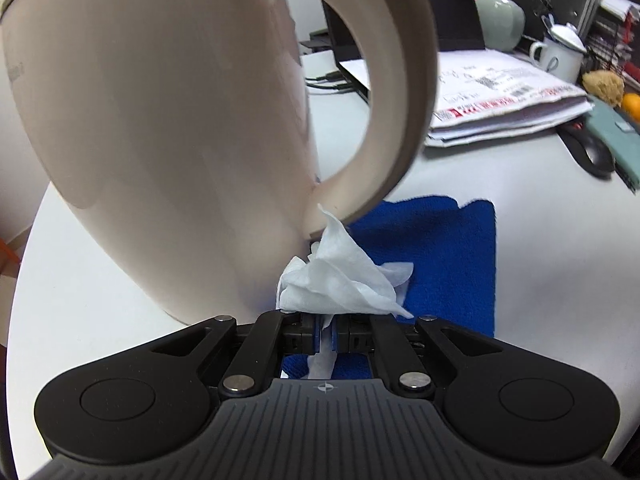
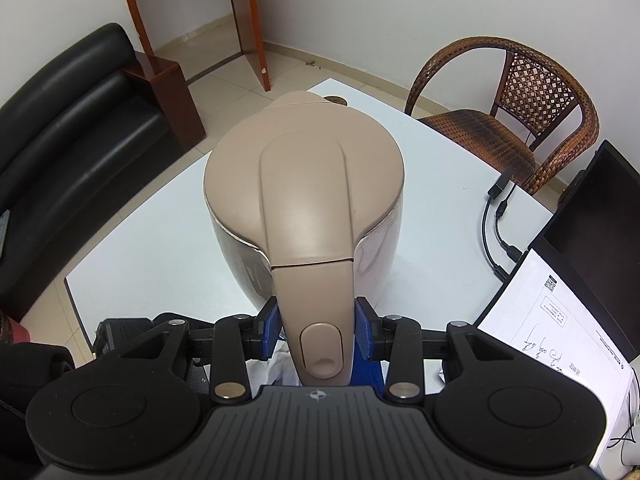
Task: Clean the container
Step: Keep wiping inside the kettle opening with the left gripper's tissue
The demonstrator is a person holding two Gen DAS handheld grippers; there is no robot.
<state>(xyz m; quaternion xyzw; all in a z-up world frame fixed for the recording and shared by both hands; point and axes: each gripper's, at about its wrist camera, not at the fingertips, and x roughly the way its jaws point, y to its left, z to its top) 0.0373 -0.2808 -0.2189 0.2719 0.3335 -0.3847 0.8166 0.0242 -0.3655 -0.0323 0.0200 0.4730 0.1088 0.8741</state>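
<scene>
While right gripper [image 2: 316,332] clamps beige kettle [image 2: 304,196] by handle, jaws part-open around it, my left gripper [image 1: 326,330] pinches white tissue [image 1: 340,280] shut-tight against kettle's lower side; kettle tilted over blue cloth [image 1: 440,256] on white table [image 1: 540,280].

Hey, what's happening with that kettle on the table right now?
A person is cleaning a beige electric kettle using two hand-held grippers. The right hand-held gripper is clamped on the kettle's handle, steadying it on the white table. The left hand-held gripper is shut on a crumpled white wipe, held against the kettle's lower body where the handle joins. A blue cloth lies on the table beside the kettle.
</scene>
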